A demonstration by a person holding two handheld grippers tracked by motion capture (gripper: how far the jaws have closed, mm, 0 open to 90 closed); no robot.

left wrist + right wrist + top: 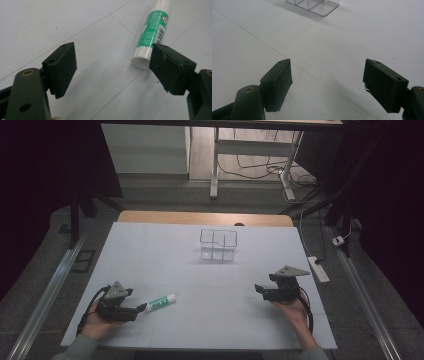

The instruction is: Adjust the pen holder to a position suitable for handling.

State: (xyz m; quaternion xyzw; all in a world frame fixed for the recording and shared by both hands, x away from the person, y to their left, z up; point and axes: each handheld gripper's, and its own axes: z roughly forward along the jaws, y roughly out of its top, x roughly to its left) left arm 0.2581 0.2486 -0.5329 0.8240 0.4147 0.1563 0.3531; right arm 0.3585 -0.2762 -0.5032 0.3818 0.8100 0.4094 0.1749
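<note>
The left tool [141, 308] gapes wide, one jaw tip just touching the near end of the glue stick [161, 302], with bare bench [200, 285] around it. The stick's green label carries a barcode and print too small to read. It lies flat, its long axis running from the left tool toward the clear divided box [218, 245]; the right tool [258, 290], also wide, is well apart from it.

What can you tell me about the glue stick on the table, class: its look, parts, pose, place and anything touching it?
The glue stick is a round white tube, plastic by its look, wrapped in a green label with small print, a barcode and a round symbol. It lies on its side on the white table, its flat end toward the left gripper. In the left gripper view that end sits right beside one jaw tip, not between the open jaws; whether they touch I cannot tell.
</note>
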